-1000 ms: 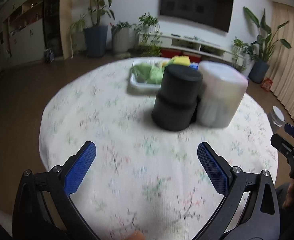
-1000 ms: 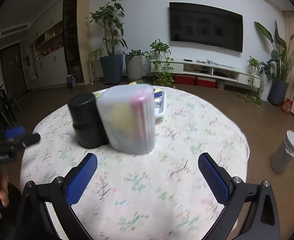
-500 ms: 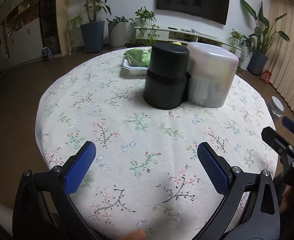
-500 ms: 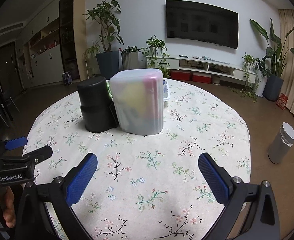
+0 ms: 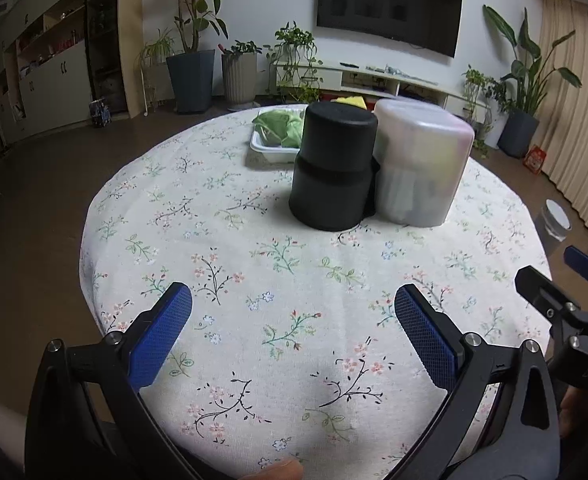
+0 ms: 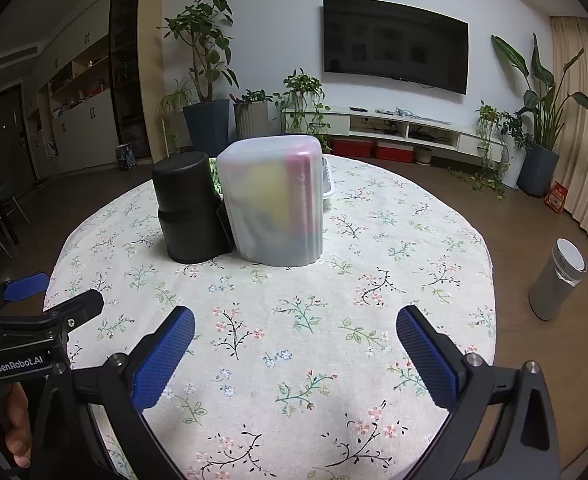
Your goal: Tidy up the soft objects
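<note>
Blue textured pads on black finger frames, left gripper [image 5: 293, 320] spread wide, nothing between the fingers, hovering over the near edge of the round table [image 5: 221, 320]. Same for right gripper [image 6: 296, 342]: fingers released, wide apart, empty, above the near part of the floral tablecloth [image 6: 334, 360]. Seen in the right wrist view, the left gripper's tip just outside the right gripper's left finger, held by a hand [image 6: 1, 420]. In the left wrist view, the right gripper's tip just beyond the left gripper's right finger.

Ahead of both finger pairs, well apart from the tips, near the table middle: black cylindrical container [image 5: 332, 168], upright, two-tier shape. Touching or just beside it, to its right: translucent plastic container [image 5: 422, 168], upright, with yellow and pink soft items blurred inside; cannot tell exactly what. Between the two at the base, a small black piece, unclear.

Behind those, farther from the fingers: white tray [image 5: 271, 150] holding green soft cloth [image 5: 279, 128]; something yellow [image 5: 350, 101] peeking behind the black container.

Off the table, beyond the right finger: grey cylindrical bin [image 6: 556, 280] on the floor. Far back: potted plants [image 6: 201, 80], TV [image 6: 394, 44] on the wall, low TV console [image 6: 406, 128], curtain at far right.
</note>
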The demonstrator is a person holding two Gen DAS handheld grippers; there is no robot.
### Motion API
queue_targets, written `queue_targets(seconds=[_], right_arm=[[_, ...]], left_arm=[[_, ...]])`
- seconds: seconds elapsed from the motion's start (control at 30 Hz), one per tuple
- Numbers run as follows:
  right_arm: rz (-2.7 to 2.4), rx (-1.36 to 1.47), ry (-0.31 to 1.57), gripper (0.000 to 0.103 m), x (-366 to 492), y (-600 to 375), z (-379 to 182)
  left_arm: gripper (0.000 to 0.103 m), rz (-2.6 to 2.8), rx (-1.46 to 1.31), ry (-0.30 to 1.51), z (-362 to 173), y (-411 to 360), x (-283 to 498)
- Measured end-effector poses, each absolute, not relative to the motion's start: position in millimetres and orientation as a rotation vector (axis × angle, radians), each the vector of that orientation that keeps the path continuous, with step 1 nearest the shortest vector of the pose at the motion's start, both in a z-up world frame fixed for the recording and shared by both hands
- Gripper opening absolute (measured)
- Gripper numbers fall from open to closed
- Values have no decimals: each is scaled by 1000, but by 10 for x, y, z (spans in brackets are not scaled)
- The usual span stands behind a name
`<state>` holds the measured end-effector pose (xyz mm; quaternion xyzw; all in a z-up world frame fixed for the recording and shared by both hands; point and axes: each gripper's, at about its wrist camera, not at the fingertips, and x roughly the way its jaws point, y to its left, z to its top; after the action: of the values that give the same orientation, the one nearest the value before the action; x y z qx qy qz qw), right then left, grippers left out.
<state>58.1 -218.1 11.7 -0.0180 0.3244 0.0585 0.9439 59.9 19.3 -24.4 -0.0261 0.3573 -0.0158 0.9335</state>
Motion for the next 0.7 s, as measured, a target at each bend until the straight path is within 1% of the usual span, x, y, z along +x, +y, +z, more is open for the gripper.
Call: queue_targets(seconds=[0.7], right_arm=[[90,-80,669,103,494,-2006,227]], left_arm=[[103,-46,-67,700,-48,159,540]])
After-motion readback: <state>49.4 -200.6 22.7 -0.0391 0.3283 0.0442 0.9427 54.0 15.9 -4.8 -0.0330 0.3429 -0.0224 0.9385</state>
